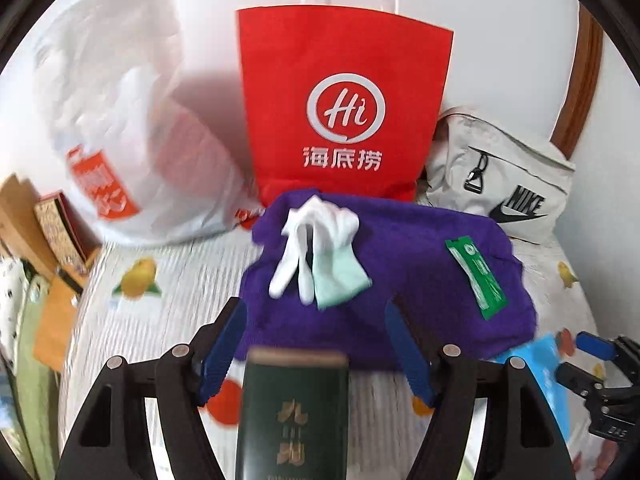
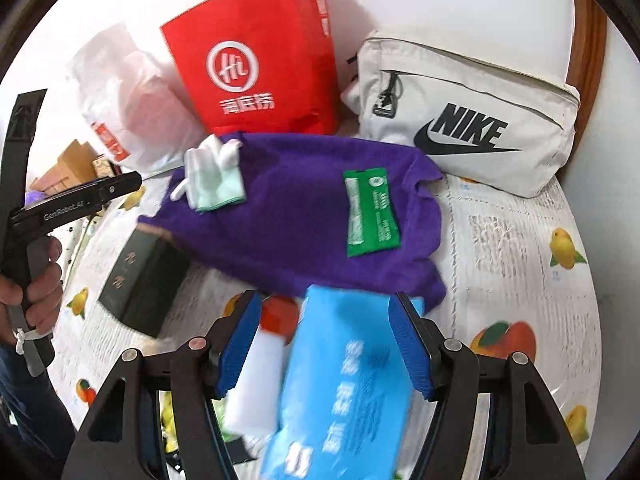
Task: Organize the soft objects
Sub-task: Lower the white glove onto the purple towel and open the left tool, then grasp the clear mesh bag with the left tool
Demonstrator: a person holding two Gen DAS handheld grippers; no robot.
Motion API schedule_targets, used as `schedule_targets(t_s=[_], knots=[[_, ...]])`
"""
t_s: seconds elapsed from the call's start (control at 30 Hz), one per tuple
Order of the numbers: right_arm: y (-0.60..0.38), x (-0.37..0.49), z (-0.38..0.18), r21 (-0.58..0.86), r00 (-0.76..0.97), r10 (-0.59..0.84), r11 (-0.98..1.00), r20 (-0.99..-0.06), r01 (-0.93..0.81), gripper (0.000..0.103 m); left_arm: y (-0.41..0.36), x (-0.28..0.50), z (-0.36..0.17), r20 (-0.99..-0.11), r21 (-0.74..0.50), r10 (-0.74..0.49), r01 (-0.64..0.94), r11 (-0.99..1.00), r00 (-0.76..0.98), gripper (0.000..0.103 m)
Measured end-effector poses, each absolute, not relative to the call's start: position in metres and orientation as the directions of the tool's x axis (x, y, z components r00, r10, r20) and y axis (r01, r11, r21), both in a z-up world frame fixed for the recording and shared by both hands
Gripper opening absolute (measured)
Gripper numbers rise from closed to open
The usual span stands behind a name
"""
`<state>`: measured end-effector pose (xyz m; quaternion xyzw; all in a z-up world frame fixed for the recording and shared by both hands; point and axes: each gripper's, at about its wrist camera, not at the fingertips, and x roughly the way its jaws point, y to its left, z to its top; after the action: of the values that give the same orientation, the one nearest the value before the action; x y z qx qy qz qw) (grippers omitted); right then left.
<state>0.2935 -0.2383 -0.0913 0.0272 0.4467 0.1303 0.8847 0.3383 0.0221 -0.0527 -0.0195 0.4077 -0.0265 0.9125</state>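
A purple towel [image 1: 400, 280] [image 2: 300, 220] lies spread on the fruit-print bed sheet. On its far left corner lies a bunch of white and mint socks [image 1: 320, 252] [image 2: 216, 176], and a green sachet [image 1: 476, 276] [image 2: 370, 216] rests on its right part. My left gripper [image 1: 316, 312] is open above the towel's near edge, with a dark green box [image 1: 292, 412] [image 2: 144, 276] lying on the bed below it, untouched. My right gripper [image 2: 326, 300] is open over a blue tissue pack [image 2: 348, 384] [image 1: 548, 364] that lies on the sheet.
A red paper bag [image 1: 344, 108] [image 2: 256, 60] stands behind the towel, with a white plastic bag [image 1: 120, 120] to its left and a beige Nike pouch [image 1: 504, 188] [image 2: 468, 116] to its right. A white bottle with a red cap [image 2: 260, 364] lies beside the tissue pack. Boxes [image 1: 52, 232] stand at the left edge.
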Motion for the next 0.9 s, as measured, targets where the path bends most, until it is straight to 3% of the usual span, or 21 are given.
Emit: schedule_targets(t_s=[0.47,0.9], knots=[[-0.229,0.220,-0.100,0.211,0.587,0.308,0.950,-0.748,-0.230,0.066,0.035,0.242,-0.073,-0.758,-0.090,-0.080,0.018,0.996,0.647,0.070],[-0.232,0.174,-0.127,0.236,0.584,0.323,0.946,-0.745,-0.222,0.066,0.017,0.208,-0.146,-0.824,-0.227,-0.217,0.046,0.973,0.524,0.070]])
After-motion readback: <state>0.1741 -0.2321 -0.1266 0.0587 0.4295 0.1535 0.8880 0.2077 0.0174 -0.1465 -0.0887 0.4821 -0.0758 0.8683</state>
